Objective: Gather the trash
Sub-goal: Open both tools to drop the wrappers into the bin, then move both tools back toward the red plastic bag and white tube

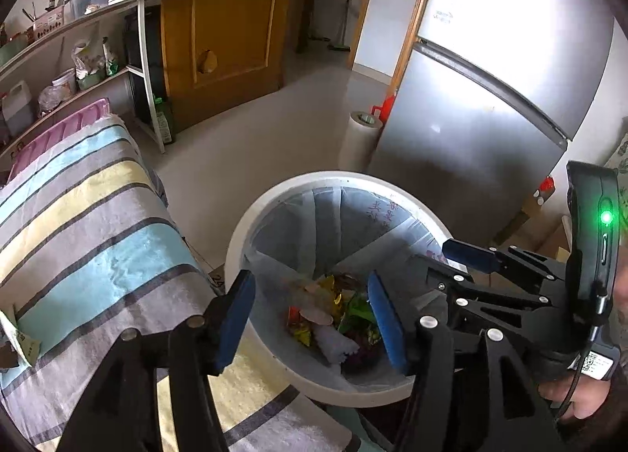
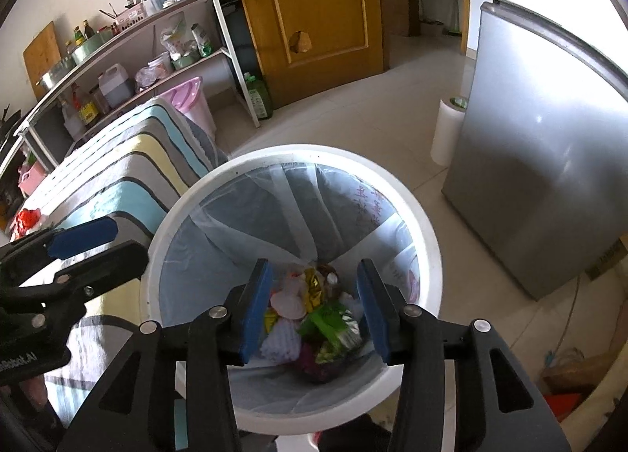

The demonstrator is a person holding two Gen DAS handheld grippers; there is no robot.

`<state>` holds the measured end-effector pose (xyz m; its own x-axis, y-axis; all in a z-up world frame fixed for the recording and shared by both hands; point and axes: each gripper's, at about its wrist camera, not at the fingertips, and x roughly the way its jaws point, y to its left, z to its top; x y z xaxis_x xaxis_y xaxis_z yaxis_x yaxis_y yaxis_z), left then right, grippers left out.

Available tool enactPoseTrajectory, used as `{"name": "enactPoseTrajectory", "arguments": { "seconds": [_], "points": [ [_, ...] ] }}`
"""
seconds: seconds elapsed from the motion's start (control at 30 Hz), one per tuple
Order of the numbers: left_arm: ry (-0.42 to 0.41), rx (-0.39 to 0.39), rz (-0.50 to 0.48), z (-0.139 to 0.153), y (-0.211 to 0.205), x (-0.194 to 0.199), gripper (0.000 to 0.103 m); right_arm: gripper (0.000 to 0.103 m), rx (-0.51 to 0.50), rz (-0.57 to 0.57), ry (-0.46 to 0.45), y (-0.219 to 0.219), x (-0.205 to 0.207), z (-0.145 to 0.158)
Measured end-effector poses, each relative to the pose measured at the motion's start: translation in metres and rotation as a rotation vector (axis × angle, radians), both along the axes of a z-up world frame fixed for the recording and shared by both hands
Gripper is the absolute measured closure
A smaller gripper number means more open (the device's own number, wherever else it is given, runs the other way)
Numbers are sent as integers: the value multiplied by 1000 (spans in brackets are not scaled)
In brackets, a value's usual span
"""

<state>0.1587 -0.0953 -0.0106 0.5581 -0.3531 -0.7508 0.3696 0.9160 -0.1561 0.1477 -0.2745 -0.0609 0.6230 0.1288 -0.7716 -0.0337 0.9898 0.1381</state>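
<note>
A white round trash bin [image 1: 243, 224] lined with a pale bag stands on the floor beside the table. At its bottom lies trash [image 1: 333, 318]: coloured wrappers, a green packet, gold foil and white tissue. My left gripper [image 1: 310, 283] hangs over the bin's near side, open, with nothing between its blue pads. In the right wrist view my right gripper [image 2: 314, 271] is above the same bin [image 2: 188, 193] and the trash [image 2: 325, 322], also open and empty. The two grippers are side by side over the bin.
The table under a striped cloth [image 1: 98, 236] touches the bin's left side; a small paper scrap [image 1: 23, 346] lies on it. A silver fridge [image 1: 490, 118] and a paper roll [image 1: 359, 138] stand behind the bin. Cluttered shelves [image 2: 117, 59] line the left wall.
</note>
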Motion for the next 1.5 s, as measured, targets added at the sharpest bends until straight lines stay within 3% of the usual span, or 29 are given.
{"name": "enactPoseTrajectory", "arguments": {
  "seconds": [0.47, 0.8, 1.5],
  "points": [
    [-73, -26, 105, 28, 55, -22, 39, 57, 19, 42, -118, 34, -18, 40],
    [-122, -42, 233, 42, 124, -45, 37, 57, 62, 191, -212, 97, -21, 71],
    [-120, 1, 591, 33, 301, -75, 33, 57, 51, 584, -159, 254, 10, 64]
  ]
}}
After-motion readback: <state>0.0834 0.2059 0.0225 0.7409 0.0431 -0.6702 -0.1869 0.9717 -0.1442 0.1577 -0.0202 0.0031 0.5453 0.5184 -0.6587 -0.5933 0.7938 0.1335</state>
